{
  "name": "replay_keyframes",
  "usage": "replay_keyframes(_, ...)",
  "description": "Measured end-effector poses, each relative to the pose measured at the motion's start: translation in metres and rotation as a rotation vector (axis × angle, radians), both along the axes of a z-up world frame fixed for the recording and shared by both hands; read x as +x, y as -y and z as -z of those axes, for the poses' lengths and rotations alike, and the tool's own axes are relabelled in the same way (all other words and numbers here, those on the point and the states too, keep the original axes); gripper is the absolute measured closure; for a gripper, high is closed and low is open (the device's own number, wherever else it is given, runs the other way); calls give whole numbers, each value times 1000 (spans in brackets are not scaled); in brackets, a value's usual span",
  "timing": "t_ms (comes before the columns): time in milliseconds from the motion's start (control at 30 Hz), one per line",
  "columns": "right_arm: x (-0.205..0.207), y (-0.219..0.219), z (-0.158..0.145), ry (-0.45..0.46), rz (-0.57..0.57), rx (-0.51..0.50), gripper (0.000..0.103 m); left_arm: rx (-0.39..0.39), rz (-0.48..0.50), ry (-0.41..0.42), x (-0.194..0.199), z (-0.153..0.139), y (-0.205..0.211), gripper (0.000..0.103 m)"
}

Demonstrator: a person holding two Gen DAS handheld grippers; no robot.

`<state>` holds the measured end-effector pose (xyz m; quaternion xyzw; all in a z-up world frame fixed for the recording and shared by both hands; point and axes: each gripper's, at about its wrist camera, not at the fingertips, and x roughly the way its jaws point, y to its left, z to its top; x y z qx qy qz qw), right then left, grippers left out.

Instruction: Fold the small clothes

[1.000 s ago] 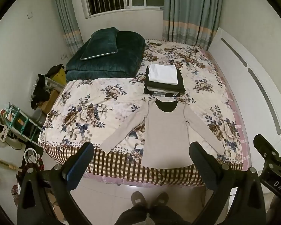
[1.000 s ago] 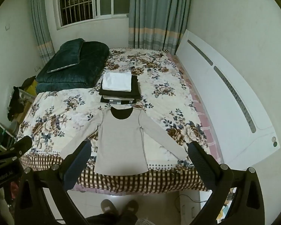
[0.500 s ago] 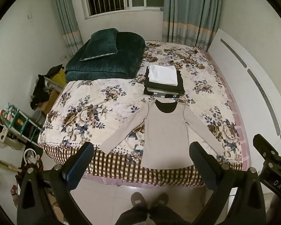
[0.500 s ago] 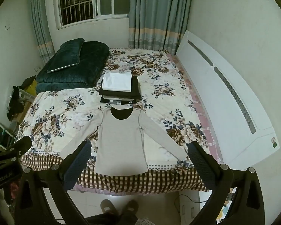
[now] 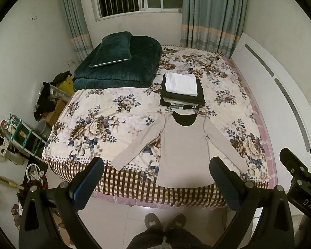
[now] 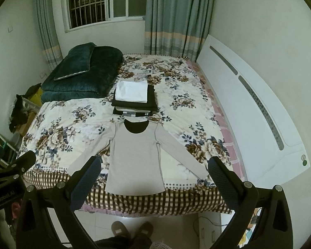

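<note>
A beige long-sleeved top lies flat on the floral bed, neck away from me, sleeves spread, hem at the near bed edge; it also shows in the right wrist view. Behind it stands a stack of folded clothes with a white piece on top, also in the right wrist view. My left gripper is open and empty, held above the floor in front of the bed. My right gripper is open and empty at the same distance.
A folded dark green quilt with a pillow lies at the far left of the bed. A white headboard runs along the right. Shelves and clutter stand on the floor at left. My feet are on the tiles.
Both grippers have barely shifted; the view is almost the same. The top and the stack have not moved.
</note>
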<state>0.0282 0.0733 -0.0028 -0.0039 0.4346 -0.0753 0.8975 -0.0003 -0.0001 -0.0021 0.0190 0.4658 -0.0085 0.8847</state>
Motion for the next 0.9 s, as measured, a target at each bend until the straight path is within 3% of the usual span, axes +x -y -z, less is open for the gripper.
replay_keyframes(900, 3, -4, -5, -2, -3, 3, 0, -2, 2, 5, -1, -3, -3, 0)
